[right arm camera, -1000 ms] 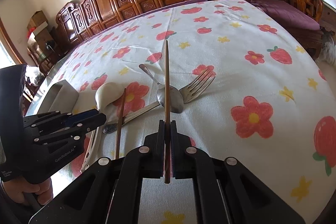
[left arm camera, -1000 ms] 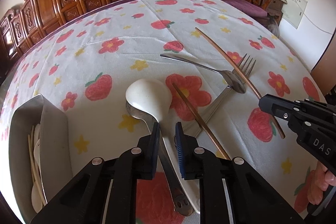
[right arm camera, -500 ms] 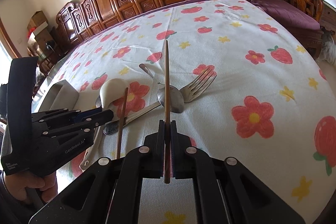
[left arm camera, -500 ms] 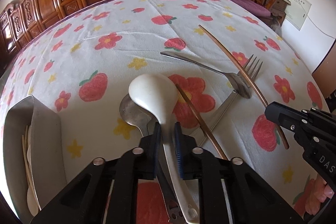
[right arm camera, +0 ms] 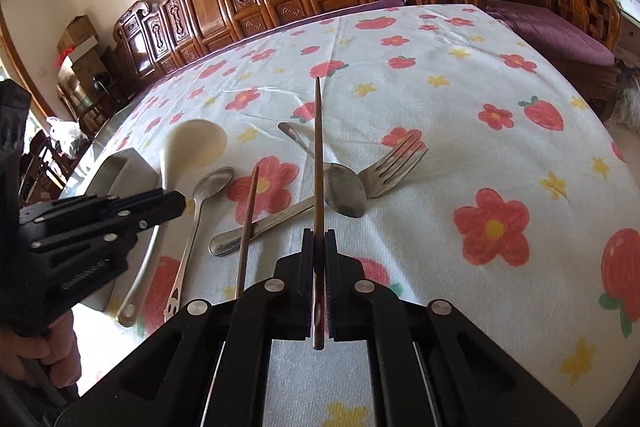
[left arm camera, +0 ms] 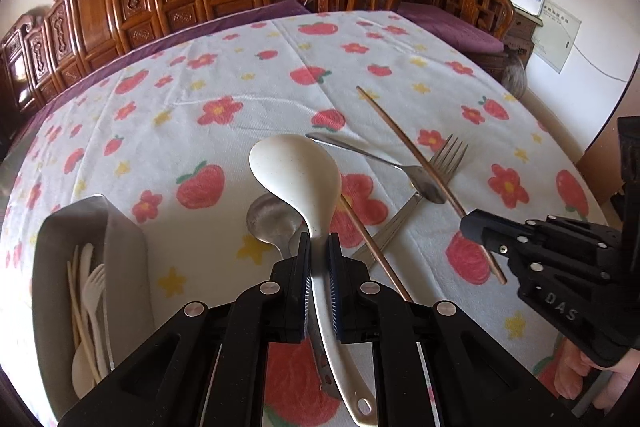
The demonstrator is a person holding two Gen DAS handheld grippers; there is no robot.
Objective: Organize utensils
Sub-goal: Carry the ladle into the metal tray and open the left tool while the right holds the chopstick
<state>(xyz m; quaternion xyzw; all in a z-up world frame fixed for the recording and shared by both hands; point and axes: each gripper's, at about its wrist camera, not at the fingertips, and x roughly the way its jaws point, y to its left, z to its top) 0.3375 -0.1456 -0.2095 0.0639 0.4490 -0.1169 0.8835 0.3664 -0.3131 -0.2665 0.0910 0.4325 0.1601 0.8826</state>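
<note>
The left gripper (left arm camera: 319, 247) is clamped on the handle of a white rice spoon (left arm camera: 298, 175), its bowl raised above the flowered tablecloth (left arm camera: 248, 95). The right gripper (right arm camera: 319, 243) pinches a brown chopstick (right arm camera: 318, 147) over the metal spoon (right arm camera: 344, 191) and fork (right arm camera: 392, 171). A metal utensil holder (left arm camera: 120, 239) stands to the left.

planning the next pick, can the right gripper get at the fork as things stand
Probably not yet: the right gripper is shut on a chopstick, so its jaws are occupied. The fork also lies partly under a metal spoon.
</note>
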